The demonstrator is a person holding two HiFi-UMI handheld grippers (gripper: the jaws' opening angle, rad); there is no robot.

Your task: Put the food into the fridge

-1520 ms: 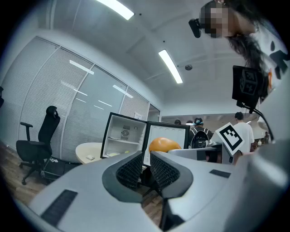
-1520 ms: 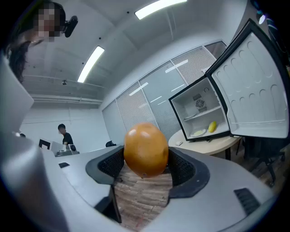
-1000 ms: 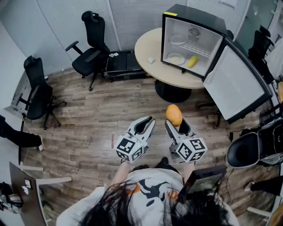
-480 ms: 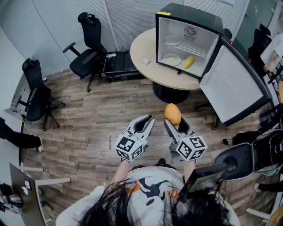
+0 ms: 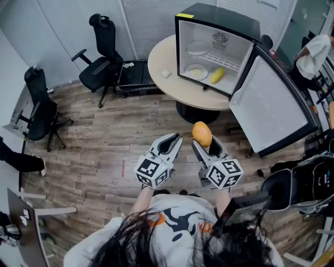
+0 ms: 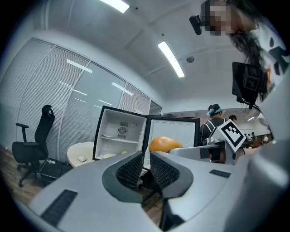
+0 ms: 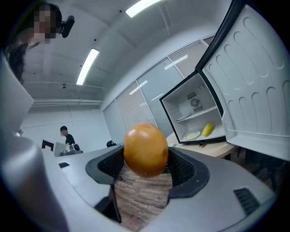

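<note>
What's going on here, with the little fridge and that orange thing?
A person holds a gripper in each hand. The right gripper is clamped on an orange fruit above the floor, short of the open fridge on the round table. The left gripper is shut and empty. A plate and a yellow item lie inside.

The fruit [image 5: 202, 133] sits between the jaws of the right gripper [image 5: 203, 145], with the left gripper [image 5: 175, 140] just beside it on its left. Ahead of both, the mini fridge [image 5: 222, 16] stands on the round table [image 5: 163, 58], its door [image 5: 271, 107] swung out to the right.

Wood floor [image 5: 104, 141], blk office chairs [image 5: 97, 74]
</note>
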